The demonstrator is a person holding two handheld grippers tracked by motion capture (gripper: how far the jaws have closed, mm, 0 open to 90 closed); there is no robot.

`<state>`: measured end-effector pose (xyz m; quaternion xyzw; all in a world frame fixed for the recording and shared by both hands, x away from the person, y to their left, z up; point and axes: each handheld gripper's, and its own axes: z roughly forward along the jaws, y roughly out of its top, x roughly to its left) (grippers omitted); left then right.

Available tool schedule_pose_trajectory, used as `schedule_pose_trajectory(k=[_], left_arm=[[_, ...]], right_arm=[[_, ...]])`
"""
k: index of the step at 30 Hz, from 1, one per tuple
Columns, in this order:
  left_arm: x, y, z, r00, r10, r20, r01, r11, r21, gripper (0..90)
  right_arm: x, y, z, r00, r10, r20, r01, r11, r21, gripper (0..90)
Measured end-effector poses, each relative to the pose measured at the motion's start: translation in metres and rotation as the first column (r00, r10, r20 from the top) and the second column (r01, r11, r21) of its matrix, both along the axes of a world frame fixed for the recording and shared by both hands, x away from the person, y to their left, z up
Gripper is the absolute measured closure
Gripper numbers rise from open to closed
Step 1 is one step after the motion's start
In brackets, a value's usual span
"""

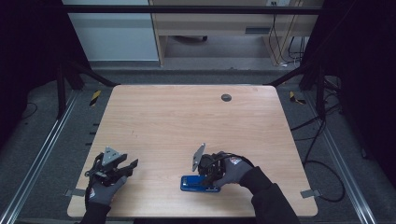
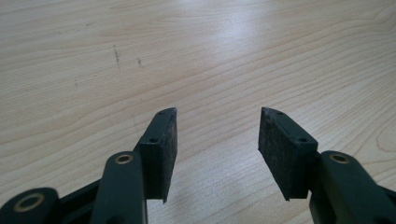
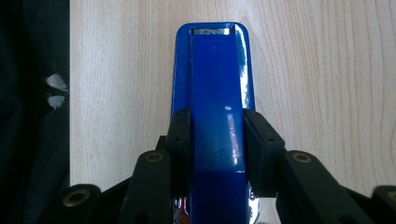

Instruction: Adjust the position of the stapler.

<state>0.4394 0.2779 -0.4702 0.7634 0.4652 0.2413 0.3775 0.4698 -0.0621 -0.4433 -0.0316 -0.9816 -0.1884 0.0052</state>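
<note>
A blue stapler [image 1: 194, 183] lies flat on the wooden table [image 1: 187, 121] near its front edge. My right gripper [image 1: 208, 176] reaches over its right end, held by a gloved hand. In the right gripper view the stapler [image 3: 215, 93] runs straight away from the camera, and both black pads [image 3: 179, 135] press on its two long sides. My left gripper [image 1: 131, 165] rests at the table's front left corner in the other gloved hand. Its jaws stand apart over bare wood, nothing between the pads [image 2: 163, 140].
A small round dark grommet [image 1: 226, 97] sits in the table near its far edge. The table's front edge [image 3: 70, 93] runs close beside the stapler. Metal rails and cables lie on the floor around the table.
</note>
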Motion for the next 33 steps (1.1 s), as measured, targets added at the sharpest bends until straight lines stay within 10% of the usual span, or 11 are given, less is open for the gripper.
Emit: schedule_pose_trajectory(k=[10, 17, 20, 33], left_arm=[[0.0, -0.001, 0.0, 1.0, -0.003, -0.001, 0.003, 1.0, -0.003, 47.2], [-0.002, -0.002, 0.004, 0.9998, -0.017, 0.006, 0.017, 0.9997, -0.017, 47.5], [-0.004, -0.004, 0.009, 0.9991, -0.039, 0.015, 0.039, 0.999, -0.022, 48.0], [-0.008, -0.041, 0.034, 0.9793, -0.199, 0.034, 0.199, 0.9799, 0.011, 51.6]], right_arm=[[-0.002, -0.005, -0.004, 0.9996, -0.027, 0.009, 0.027, 0.999, 0.029, 65.0], [-0.008, -0.023, 0.013, 0.9908, -0.135, 0.014, 0.129, 0.969, 0.213, 58.9], [-0.013, -0.035, 0.018, 0.9719, -0.234, 0.027, 0.214, 0.926, 0.312, 61.0], [-0.037, -0.084, 0.014, 0.8278, -0.559, 0.051, 0.445, 0.709, 0.547, 90.0]])
